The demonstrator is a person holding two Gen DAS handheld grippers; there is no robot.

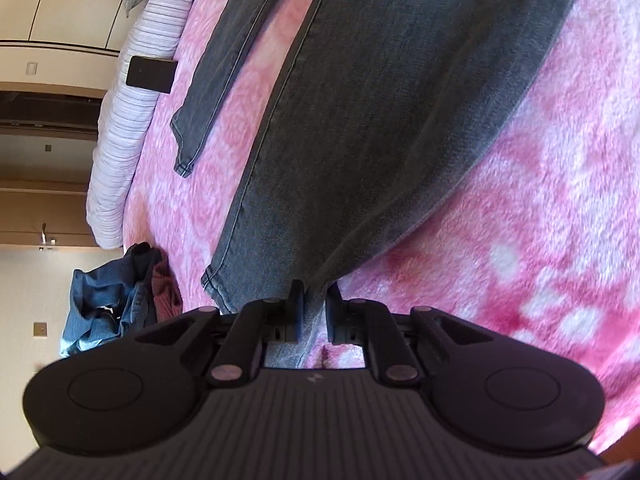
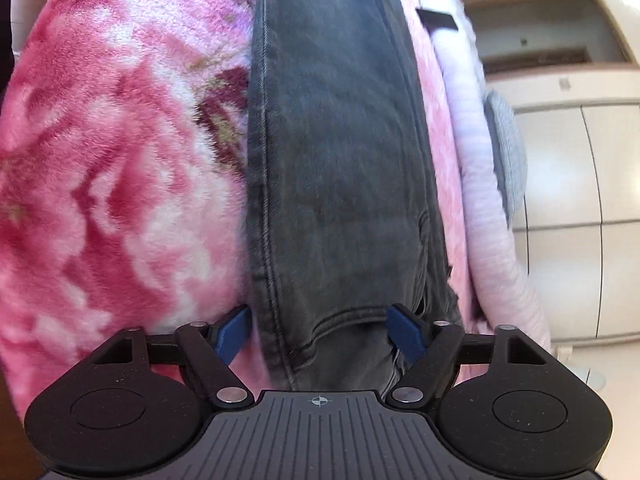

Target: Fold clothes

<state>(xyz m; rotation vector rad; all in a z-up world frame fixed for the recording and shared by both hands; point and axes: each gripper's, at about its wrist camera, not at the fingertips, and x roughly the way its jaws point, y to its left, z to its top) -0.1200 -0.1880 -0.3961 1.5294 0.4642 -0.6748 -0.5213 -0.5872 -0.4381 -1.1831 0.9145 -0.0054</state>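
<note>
Dark grey jeans (image 1: 380, 100) lie spread on a pink fleece blanket (image 1: 540, 220). My left gripper (image 1: 314, 304) is shut on the hem end of one leg, with denim pinched between its fingers. The other leg (image 1: 216, 64) lies flat to the left. In the right wrist view the jeans (image 2: 340, 160) run away from me along the blanket (image 2: 120, 180). My right gripper (image 2: 320, 330) is open, its blue pads (image 2: 234, 334) on either side of the waist end of the jeans.
A white striped duvet (image 1: 120, 140) runs along the bed's far edge, with a black flat object (image 1: 151, 74) on it. A heap of blue and maroon clothes (image 1: 116, 300) lies at the bed's corner. Cupboards (image 2: 580, 200) stand beyond the bed.
</note>
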